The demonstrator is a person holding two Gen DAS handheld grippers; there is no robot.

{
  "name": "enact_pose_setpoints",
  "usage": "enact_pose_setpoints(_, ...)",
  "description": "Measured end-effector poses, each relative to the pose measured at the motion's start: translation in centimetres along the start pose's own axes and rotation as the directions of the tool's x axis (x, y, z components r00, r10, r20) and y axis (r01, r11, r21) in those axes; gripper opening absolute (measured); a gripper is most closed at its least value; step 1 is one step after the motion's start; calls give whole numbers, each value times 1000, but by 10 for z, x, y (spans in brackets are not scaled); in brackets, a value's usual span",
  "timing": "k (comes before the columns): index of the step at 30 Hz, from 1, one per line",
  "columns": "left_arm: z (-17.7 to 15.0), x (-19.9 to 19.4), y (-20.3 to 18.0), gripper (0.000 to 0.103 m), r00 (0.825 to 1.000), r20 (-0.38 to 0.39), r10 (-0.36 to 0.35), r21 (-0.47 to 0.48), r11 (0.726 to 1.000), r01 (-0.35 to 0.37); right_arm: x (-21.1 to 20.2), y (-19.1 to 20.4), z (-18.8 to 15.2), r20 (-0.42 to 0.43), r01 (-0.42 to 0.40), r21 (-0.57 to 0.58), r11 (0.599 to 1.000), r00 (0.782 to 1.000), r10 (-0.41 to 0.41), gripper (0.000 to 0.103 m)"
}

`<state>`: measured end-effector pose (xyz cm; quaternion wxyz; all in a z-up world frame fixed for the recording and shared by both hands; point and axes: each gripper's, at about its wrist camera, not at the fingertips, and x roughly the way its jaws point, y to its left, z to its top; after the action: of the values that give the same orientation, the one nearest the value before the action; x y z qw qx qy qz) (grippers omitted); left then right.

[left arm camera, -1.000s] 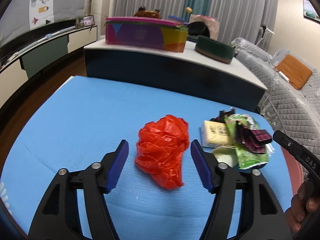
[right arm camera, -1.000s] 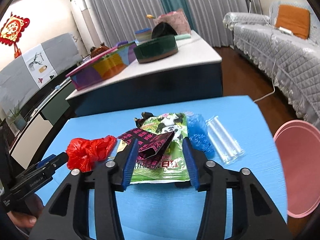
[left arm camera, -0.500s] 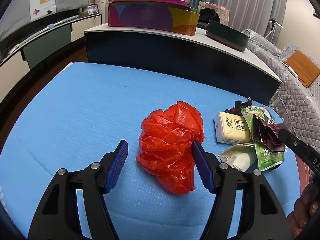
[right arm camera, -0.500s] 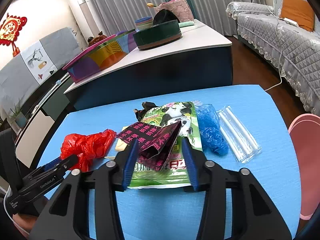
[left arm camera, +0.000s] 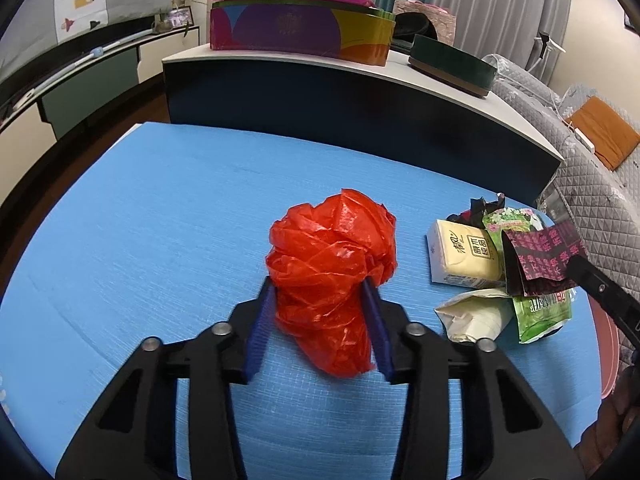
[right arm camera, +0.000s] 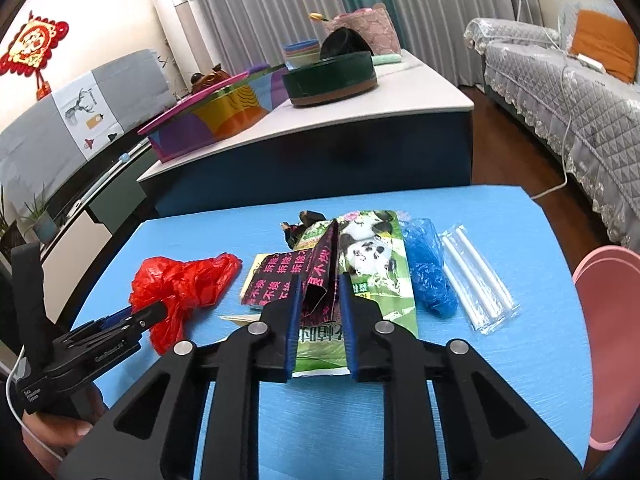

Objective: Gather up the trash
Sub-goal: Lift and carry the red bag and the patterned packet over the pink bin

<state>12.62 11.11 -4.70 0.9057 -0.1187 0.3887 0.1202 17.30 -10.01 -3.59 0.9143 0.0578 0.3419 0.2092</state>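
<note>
My left gripper (left arm camera: 320,304) is shut on a crumpled red plastic bag (left arm camera: 332,264) on the blue table (left arm camera: 160,220); the bag also shows in the right wrist view (right arm camera: 180,284). My right gripper (right arm camera: 319,292) is shut on a black wrapper with pink print (right arm camera: 316,268), which lies over a green panda-print packet (right arm camera: 372,256). A yellow tissue pack (left arm camera: 464,256) and a crumpled white paper (left arm camera: 476,312) lie beside them.
A blue plastic glove (right arm camera: 428,268) and a clear pack of white sticks (right arm camera: 476,280) lie right of the packet. A pink bin rim (right arm camera: 608,320) stands at the table's right edge. A dark counter (left arm camera: 360,96) with boxes stands behind the table.
Both grippers have closed: the left onto the red bag, the right onto the black wrapper. Both moved slightly forward and lower toward the table.
</note>
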Motion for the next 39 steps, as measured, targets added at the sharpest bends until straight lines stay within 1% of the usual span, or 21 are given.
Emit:
enact_pose_setpoints(1, 0, 0, -1, 31, 1000, -1, -3, 4, 1000, 3, -2, 1, 0, 4, -1, -6, 1000, 1000, 1, 16)
enact_pose_setpoints(6, 1, -4, -3, 27, 1000, 11, -4, 12, 1000, 4, -11, 7, 1, 26, 4, -37, 999, 1000, -3, 13)
enact_pose_setpoints(14, 3, -20, -8, 24, 998, 57, -5, 34, 999, 3, -34, 12, 2, 70, 18, -63, 998, 997, -14, 13)
enact_pose_setpoints(29, 3, -54, -21, 19, 991, 134, -21, 69, 998, 12, -83, 4, 0, 147, 58, -91, 994, 988, -44, 13)
enact_pose_setpoints(39, 5, -82, -28, 16, 980, 196, -39, 87, 996, 23, -112, -6, -1, 189, 84, -79, 993, 980, -68, 13)
